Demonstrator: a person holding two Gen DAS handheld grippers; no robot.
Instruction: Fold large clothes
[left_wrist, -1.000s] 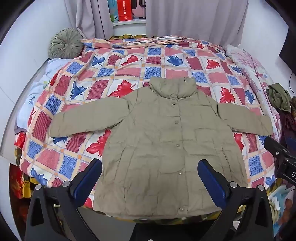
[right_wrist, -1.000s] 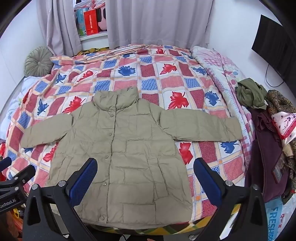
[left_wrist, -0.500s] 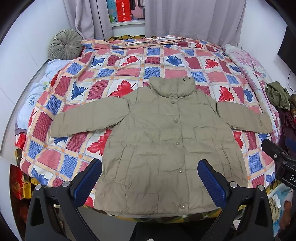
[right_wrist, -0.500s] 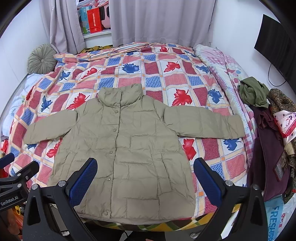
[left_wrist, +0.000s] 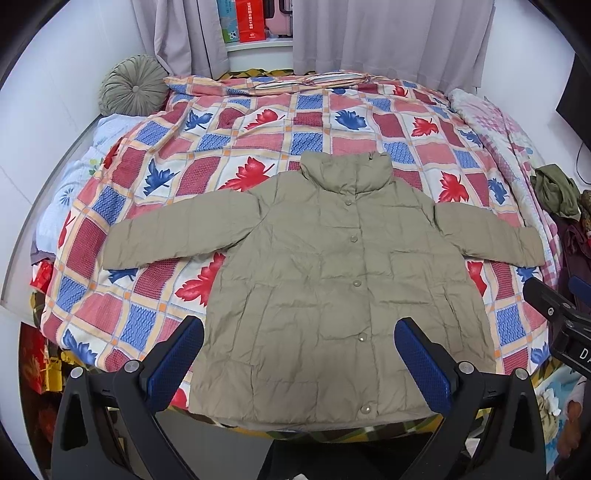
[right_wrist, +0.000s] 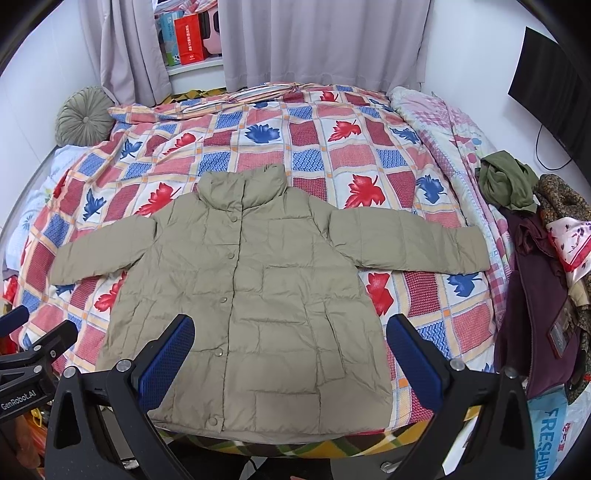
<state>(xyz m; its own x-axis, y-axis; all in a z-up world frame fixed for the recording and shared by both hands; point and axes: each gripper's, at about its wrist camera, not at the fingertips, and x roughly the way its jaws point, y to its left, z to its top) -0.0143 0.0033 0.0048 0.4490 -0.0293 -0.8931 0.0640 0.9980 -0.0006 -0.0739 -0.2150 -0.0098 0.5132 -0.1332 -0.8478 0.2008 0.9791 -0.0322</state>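
Note:
A large olive-khaki puffer jacket (left_wrist: 343, 288) lies flat, front up and buttoned, on the bed, sleeves spread to both sides, collar toward the far end, hem at the near edge. It also shows in the right wrist view (right_wrist: 251, 295). My left gripper (left_wrist: 299, 365) is open and empty, held above the jacket's hem. My right gripper (right_wrist: 290, 360) is open and empty, also above the hem, slightly to the right. The right gripper's body (left_wrist: 557, 317) shows at the right edge of the left wrist view; the left gripper's body (right_wrist: 33, 350) shows at the left edge of the right wrist view.
The bed carries a leaf-patterned quilt (left_wrist: 236, 147). A round green cushion (left_wrist: 133, 86) sits at the far left corner. A pile of clothes (right_wrist: 535, 236) lies along the bed's right side. Grey curtains (right_wrist: 325, 40) and a shelf with boxes stand behind. White walls flank the bed.
Both grippers have risen or drawn back slightly, so the jacket sits a little lower in each view. The jacket has not moved. Both grippers stay open.

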